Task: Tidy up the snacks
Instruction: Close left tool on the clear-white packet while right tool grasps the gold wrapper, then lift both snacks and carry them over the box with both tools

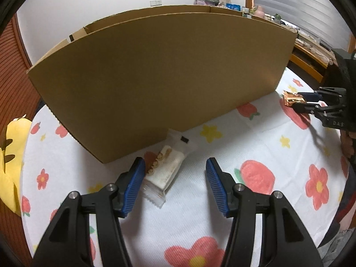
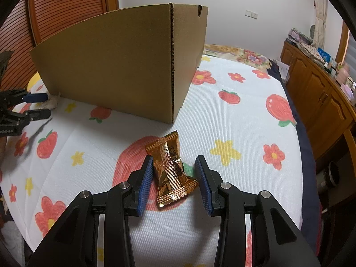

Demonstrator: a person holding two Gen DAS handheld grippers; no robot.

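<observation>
A large brown cardboard box point(image 1: 155, 77) stands on the flowered bedsheet; it also shows in the right wrist view point(image 2: 124, 66). A white snack packet point(image 1: 165, 171) lies at the box's front wall, between the jaws of my open left gripper point(image 1: 175, 166) and touching the left pad. A shiny orange-gold snack packet point(image 2: 170, 169) lies on the sheet between the jaws of my open right gripper point(image 2: 174, 164); the left pad touches it. The right gripper point(image 1: 298, 101) and gold packet point(image 1: 292, 100) also show in the left wrist view. The left gripper point(image 2: 44, 105) shows at the right wrist view's left edge.
A yellow plush toy point(image 1: 13, 160) lies at the bed's left edge. A wooden cabinet point(image 2: 316, 89) with clutter on top runs along the right side of the bed. A wooden slatted door point(image 2: 66, 6) stands behind the box.
</observation>
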